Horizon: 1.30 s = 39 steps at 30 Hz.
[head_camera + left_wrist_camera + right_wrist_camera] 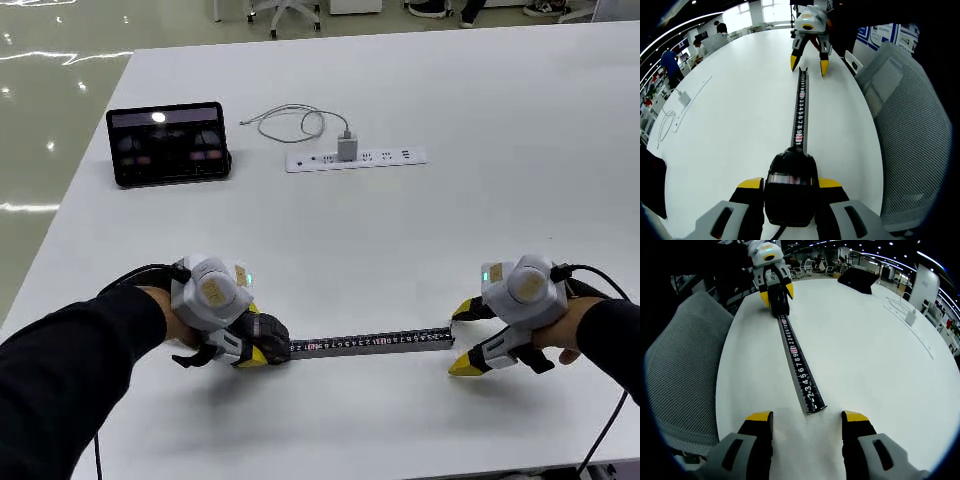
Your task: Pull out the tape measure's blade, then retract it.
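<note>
The black tape measure case (268,338) rests on the white table (400,240), and my left gripper (262,345) is shut on it. In the left gripper view the case (791,187) sits between the yellow-tipped fingers (750,183). The blade (372,342) lies pulled out flat along the table toward my right gripper (463,338). That gripper is open, and the blade's end (815,409) lies just ahead of the gap between its jaws, untouched. Each gripper faces the other: the right gripper (807,62) in the left gripper view, the left gripper (775,292) in the right gripper view.
A dark tablet (168,143) stands at the back left. A white power strip (355,157) with a plugged charger and a looped cable (290,120) lies behind the middle. A grey mesh chair (905,125) stands at the table's near edge.
</note>
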### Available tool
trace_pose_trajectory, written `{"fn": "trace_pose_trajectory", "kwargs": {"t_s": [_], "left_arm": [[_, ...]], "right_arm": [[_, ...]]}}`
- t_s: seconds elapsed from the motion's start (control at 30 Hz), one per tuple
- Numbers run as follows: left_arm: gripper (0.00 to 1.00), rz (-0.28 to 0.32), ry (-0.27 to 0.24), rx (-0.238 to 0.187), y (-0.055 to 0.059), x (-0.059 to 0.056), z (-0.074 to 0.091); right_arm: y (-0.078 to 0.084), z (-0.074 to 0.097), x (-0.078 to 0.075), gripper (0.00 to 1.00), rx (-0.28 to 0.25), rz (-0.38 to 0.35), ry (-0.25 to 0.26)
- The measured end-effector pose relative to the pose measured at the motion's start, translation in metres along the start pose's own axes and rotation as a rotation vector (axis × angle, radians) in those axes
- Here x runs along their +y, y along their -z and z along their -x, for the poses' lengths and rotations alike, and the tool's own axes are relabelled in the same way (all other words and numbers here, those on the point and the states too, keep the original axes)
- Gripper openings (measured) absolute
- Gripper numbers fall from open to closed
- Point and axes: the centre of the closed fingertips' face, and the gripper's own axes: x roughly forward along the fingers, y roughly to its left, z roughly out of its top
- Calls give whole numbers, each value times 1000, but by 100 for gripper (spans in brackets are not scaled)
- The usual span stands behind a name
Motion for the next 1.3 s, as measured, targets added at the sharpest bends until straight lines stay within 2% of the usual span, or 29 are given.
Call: {"fn": "trace_pose_trajectory", "kwargs": {"t_s": [0.1,0.13,0.17,0.23,0.3,0.4,0.5,0.57,0.63,0.67,0.7,0.77,0.83,0.9,0.93,0.97,1.0,1.07,1.1,1.13,1.27,1.3], "left_arm": [[36,1,4,3,0,0,1],[36,-21,0,40,8,0,0],[37,-26,-4,52,11,0,-1],[41,-14,1,51,13,-4,-2],[57,31,-21,35,14,-3,-2],[76,63,-46,34,15,-2,0],[84,55,-47,18,14,-5,4],[87,71,-59,9,16,-4,6],[94,158,-45,-16,16,-8,8],[99,184,-40,-14,18,-10,9],[100,183,-56,-32,17,-7,11],[100,195,-63,-38,19,-6,14],[100,248,-66,-54,20,-7,16],[100,265,-105,-80,20,-1,20],[100,291,-93,-98,19,-3,21],[100,318,-98,-150,14,-3,24],[100,328,-120,-171,13,-1,26],[100,380,-152,-166,19,-1,30],[100,368,-145,-178,18,-3,30],[100,376,-158,-182,21,-4,32],[100,437,-192,-192,29,-9,37],[100,463,-197,-213,30,-11,41]], "right_arm": [[0,0,-1,53,3,-5,6],[-1,1,1,55,1,-7,9],[-1,2,1,56,2,-9,10],[-1,3,1,57,2,-7,14],[-1,5,1,58,-1,-4,17],[0,8,2,59,-6,-4,24],[3,10,4,60,-7,-9,32],[4,12,5,64,-18,-25,35],[4,14,5,66,-35,-34,52],[3,15,6,68,-42,-38,55],[4,15,7,69,-47,-42,65],[4,15,7,73,-53,-48,76],[3,16,8,77,-67,-65,85],[2,19,7,78,-83,-79,101],[1,20,8,79,-91,-90,105],[1,21,8,80,-100,-112,114],[0,22,7,82,-120,-141,123],[-5,25,7,86,-173,-217,142],[-5,26,5,88,-185,-249,155],[-5,29,5,89,-198,-274,167],[-1,35,6,94,-221,-278,215],[-1,39,5,95,-237,-284,237]]}}
